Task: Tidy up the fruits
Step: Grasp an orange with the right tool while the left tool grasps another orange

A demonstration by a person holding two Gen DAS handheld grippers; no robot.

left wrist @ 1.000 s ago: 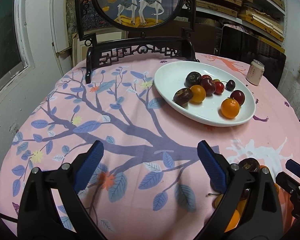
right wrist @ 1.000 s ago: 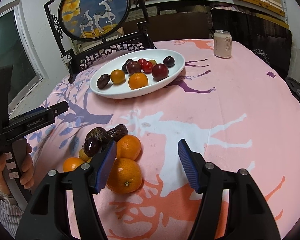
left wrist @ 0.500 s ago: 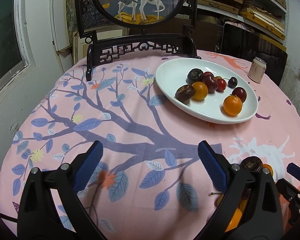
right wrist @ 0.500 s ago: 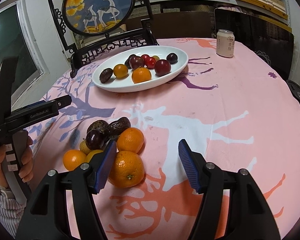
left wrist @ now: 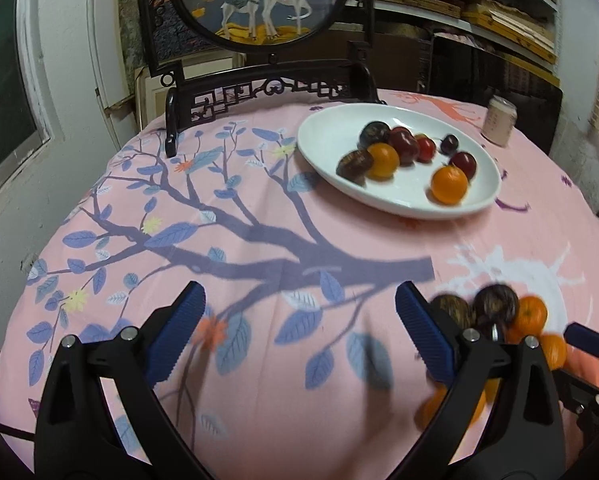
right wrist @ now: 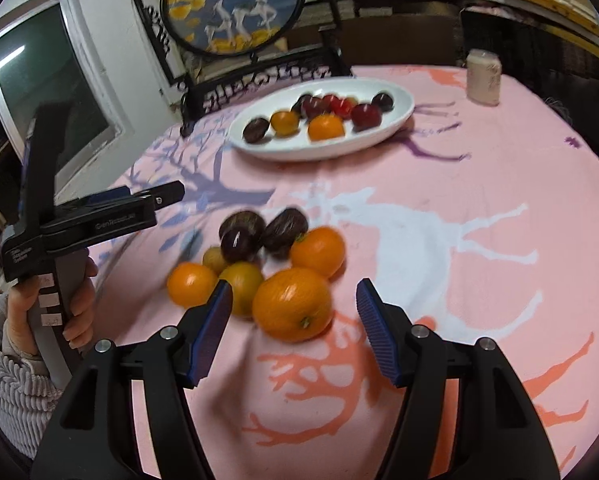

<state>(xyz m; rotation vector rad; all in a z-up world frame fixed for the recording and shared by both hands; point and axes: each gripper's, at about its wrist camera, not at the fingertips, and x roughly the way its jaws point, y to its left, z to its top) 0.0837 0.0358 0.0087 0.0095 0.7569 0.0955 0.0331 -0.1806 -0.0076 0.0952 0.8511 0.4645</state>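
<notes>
Both tongs stand released and carry nothing. The right tongs (right wrist: 295, 312) hang just above the pink-clothed surface (right wrist: 479, 208), pointed down at a slant, with the largest orange (right wrist: 293, 304) lying straight ahead, partly between the blue pads and touching neither; the gap looks only a little wider than the fruit. That orange is the nearest member of a loose heap (right wrist: 255, 256) of oranges, dark plums and date-like fruit resting on the surface, the others packed close behind it and to its left. The left tongs (left wrist: 299, 328) gape over bare cloth, with the same heap off to their right side, beyond the right pad, so the right hand is judged the nearer and better aligned. The orange is round, so no long axis governs the grip. The white oval plate (right wrist: 399, 120), already bearing several fruits, sits well beyond the heap toward the carved screen, its long axis running across the right view. A can (right wrist: 484, 76) stands apart at the far right. Risk noted: a neighbouring orange lies just beside the left pad and may be nudged on closing.
</notes>
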